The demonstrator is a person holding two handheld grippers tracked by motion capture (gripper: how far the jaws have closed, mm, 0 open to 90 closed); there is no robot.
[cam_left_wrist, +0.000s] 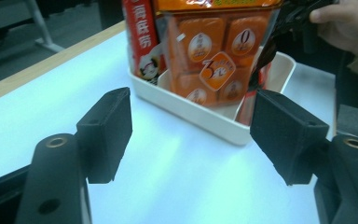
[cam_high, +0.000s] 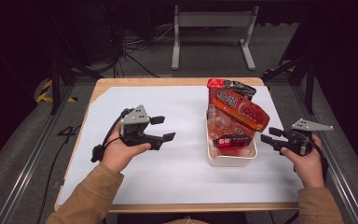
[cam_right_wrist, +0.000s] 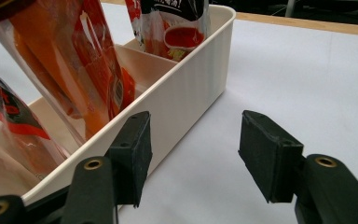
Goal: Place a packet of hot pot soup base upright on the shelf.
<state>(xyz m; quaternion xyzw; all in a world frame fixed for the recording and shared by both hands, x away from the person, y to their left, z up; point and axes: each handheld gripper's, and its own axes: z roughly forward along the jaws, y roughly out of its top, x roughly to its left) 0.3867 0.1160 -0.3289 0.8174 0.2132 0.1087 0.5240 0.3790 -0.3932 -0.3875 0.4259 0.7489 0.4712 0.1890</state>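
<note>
- left claw (cam_high: 162,128) open, empty, well left of white bin (cam_high: 230,160) on worktop (cam_high: 177,172)
- right claw (cam_high: 266,135) open, empty, just right of bin holding snack packets (cam_high: 237,109)

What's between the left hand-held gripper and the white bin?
Nothing: bare white table cover between the left hand-held gripper and the white bin, clear in the high view.

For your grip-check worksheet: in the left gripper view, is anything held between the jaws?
No: the left gripper has only bare white table between its open jaws.
</note>
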